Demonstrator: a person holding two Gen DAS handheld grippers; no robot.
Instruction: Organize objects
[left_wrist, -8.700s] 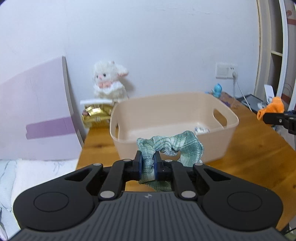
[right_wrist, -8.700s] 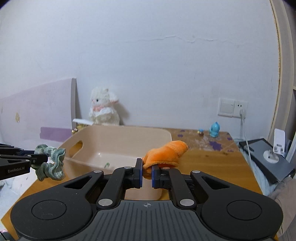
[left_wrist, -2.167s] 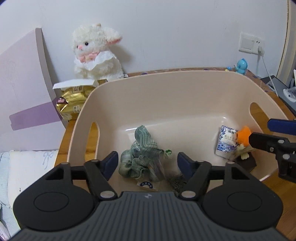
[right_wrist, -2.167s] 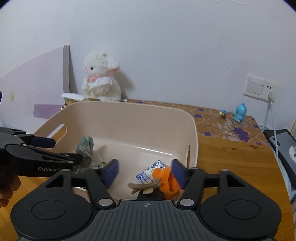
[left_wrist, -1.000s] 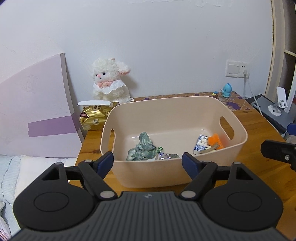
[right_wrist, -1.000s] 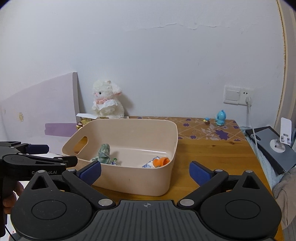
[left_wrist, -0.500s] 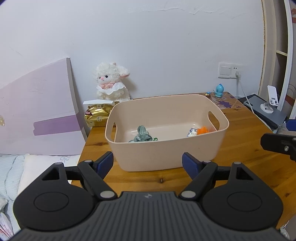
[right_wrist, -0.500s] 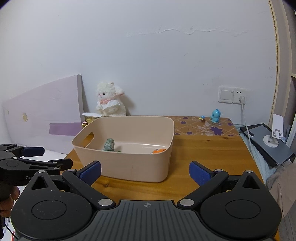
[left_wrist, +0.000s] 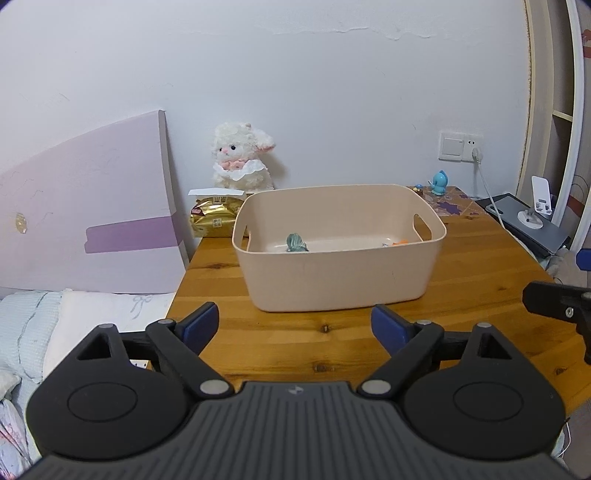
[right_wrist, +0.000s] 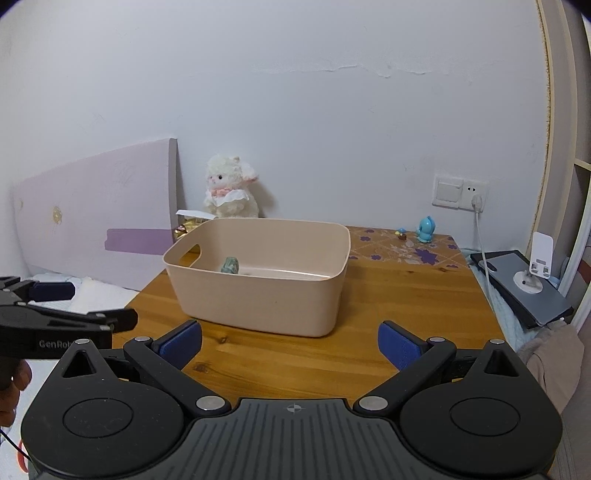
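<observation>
A beige plastic bin (left_wrist: 340, 273) stands on the wooden table (left_wrist: 332, 350); it also shows in the right wrist view (right_wrist: 258, 295). Inside lie a green checked scrunchie (left_wrist: 296, 243), also seen in the right wrist view (right_wrist: 229, 265), and an orange plush piece (left_wrist: 399, 242) beside a small packet. My left gripper (left_wrist: 295, 326) is open and empty, held back over the table's near edge. My right gripper (right_wrist: 290, 343) is open and empty, also back from the bin.
A white plush lamb (left_wrist: 240, 162) and a gold snack bag (left_wrist: 214, 218) sit behind the bin. A purple board (left_wrist: 92, 221) leans at the left. A blue figurine (left_wrist: 439, 182), a tablet with a phone stand (left_wrist: 532, 221) and a cable lie at the right.
Both grippers let go of the scrunchie and the orange plush into the bin, opened wide, and have drawn back and away from the bin.
</observation>
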